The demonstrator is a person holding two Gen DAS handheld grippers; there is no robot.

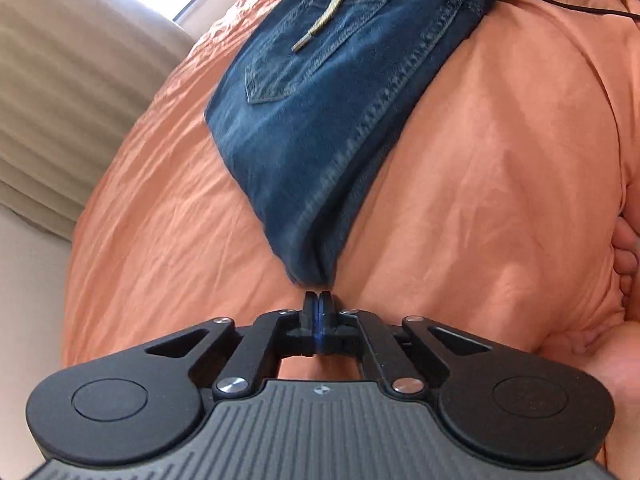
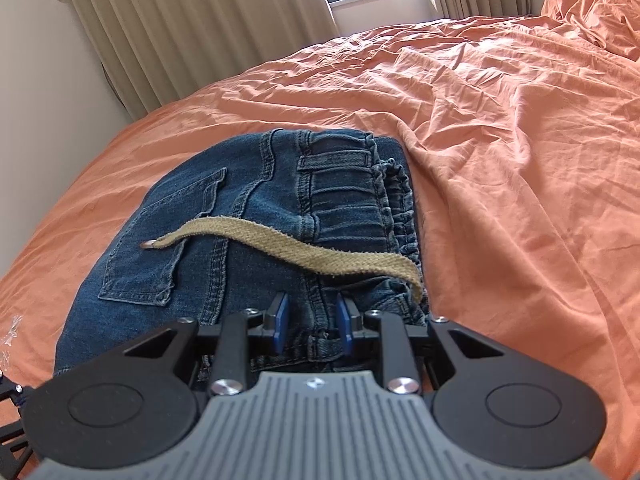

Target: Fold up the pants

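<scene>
Jaws of the left gripper (image 1: 319,300) were pressed fully together at the lower tip of the folded denim pants (image 1: 320,92), seemingly pinching its edge, though cloth between the pads was not clear. Those of the right gripper (image 2: 312,322) stood partly apart around the gathered waistband (image 2: 348,200), contact of the pads being uncertain. Pants lay flat on the orange bedsheet (image 2: 500,140), a tan drawstring (image 2: 280,244) trailing across the back pocket (image 2: 160,248), with beige curtains (image 2: 192,28) behind

Both wrist views look down, close, sharing the jeans (image 1: 320,120)
</scene>
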